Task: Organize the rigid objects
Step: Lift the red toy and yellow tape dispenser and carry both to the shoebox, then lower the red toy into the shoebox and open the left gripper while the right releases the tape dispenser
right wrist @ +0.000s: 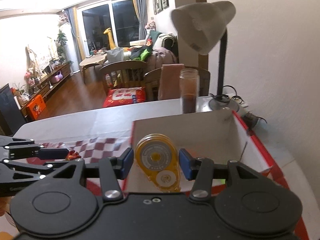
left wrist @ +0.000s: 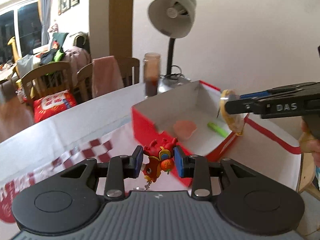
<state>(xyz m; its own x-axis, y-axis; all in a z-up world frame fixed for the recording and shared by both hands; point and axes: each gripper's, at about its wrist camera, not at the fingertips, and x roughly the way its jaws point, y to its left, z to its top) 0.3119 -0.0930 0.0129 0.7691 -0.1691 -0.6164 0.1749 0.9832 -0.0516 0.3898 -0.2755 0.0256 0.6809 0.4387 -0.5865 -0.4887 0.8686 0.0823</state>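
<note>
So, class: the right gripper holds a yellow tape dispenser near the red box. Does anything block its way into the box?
Nothing visible does. The yellow tape dispenser, held in the right gripper, is at the open top of the red box. Inside lie only a pink piece and a green marker, low on the floor.

box (left wrist: 144,120): red outside, white inside | figurine keychain (left wrist: 160,162): red, orange and gold | correction tape (right wrist: 158,162): translucent yellow case, grey and white wheels | marker (left wrist: 218,130): bright green | eraser-like piece (left wrist: 185,129): pale pink | cloth (left wrist: 96,150): dark red-and-white checks | surface (left wrist: 70,124): white | lamp (right wrist: 202,24): off-white shade, black neck | gripper (left wrist: 158,160) pads: blue
</note>
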